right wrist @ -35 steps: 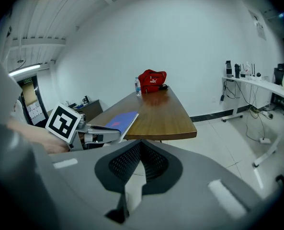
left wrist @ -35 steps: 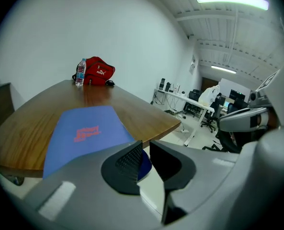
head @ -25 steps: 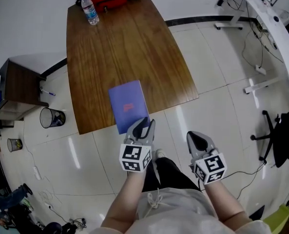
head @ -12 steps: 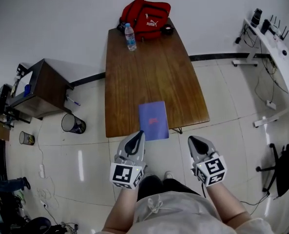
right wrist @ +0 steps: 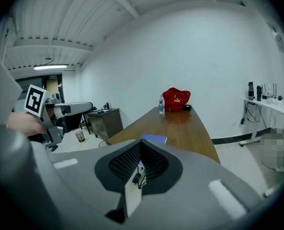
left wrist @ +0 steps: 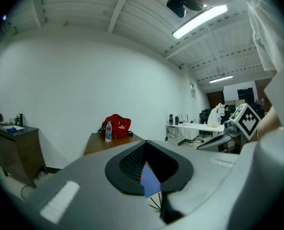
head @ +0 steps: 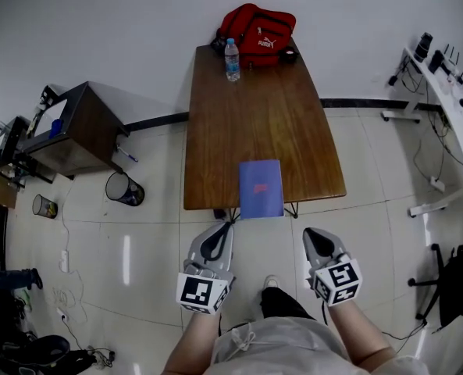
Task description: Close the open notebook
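**Around the wooden bench**

A long wooden bench (head: 262,131) runs out from the white wall. At its far end a red bag (head: 258,28) lies against the wall. A clear water bottle (head: 232,59) stands upright just beside the bag, on its left. Left of the bench is a dark cabinet (head: 79,131). A black mesh wastebasket (head: 124,188) sits between cabinet and bench on the pale tiled floor (head: 372,233). Well to the bench's right are a white desk (head: 448,92) and a black office chair (head: 459,280).
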`<state>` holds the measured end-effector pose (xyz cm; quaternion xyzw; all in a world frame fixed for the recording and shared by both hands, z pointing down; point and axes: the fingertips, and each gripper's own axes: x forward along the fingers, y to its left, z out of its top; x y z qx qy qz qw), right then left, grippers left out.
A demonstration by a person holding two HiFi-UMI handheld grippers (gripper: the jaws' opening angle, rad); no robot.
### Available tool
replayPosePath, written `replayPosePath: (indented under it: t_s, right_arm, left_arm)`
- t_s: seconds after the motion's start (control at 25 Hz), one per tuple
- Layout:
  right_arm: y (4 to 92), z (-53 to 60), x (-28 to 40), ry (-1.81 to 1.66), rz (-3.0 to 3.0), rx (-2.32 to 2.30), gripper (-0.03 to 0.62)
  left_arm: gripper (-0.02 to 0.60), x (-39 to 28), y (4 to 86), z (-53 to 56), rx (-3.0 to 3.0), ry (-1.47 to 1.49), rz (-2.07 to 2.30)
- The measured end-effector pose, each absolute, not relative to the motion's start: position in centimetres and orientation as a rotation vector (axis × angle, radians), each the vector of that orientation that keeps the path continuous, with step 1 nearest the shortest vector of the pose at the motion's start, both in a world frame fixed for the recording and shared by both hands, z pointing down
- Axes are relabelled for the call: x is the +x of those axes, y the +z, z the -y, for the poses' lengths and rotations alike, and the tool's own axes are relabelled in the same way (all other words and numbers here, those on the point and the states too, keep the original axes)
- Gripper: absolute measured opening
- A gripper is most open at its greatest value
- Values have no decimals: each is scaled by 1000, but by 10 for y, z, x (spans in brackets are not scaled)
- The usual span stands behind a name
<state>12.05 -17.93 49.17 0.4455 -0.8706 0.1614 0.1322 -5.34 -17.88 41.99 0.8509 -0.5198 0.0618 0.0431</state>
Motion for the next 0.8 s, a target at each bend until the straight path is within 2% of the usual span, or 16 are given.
replayPosePath:
  t_s: [0.52, 0.8]
  right_arm:
    - [463, 16, 42, 362, 2553, 1307, 8]
    - [448, -73, 25, 358, 2578, 1309, 8]
  left_arm:
    - [6, -123, 399, 5, 2648, 86, 1554]
    - [6, -129, 387, -78, 2685, 47, 1509]
